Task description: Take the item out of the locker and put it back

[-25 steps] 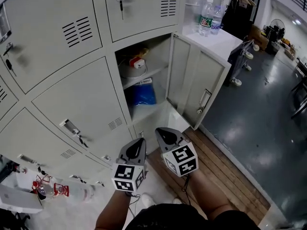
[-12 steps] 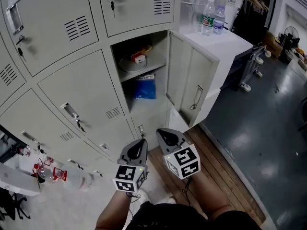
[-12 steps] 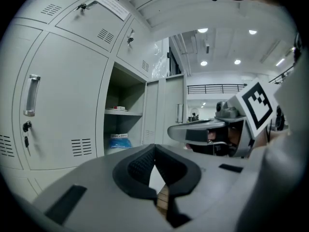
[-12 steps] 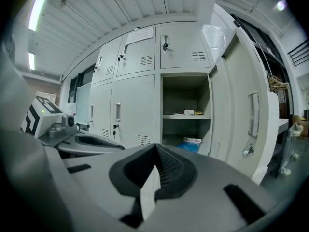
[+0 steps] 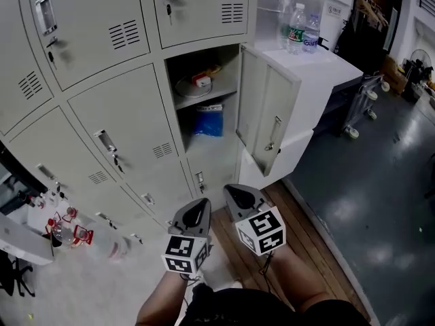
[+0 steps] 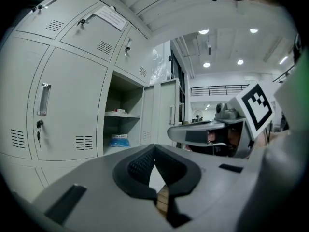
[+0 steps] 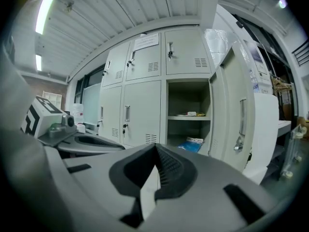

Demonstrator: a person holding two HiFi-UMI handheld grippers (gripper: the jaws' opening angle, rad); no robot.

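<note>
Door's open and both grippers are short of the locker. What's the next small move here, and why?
Probably ease the right gripper forward toward the blue bag in the open locker, opening its jaws on the way. Both it and the left gripper are shut and empty, well apart from the shelves, and the door stands wide, so nothing seems to block the reach.

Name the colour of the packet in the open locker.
Blue packet, clearest in the head view.

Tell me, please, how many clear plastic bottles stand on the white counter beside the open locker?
2: a green-labelled clear plastic bottle and a blue-labelled bottle right of it, both far back on the white counter; others may be hidden.
</note>
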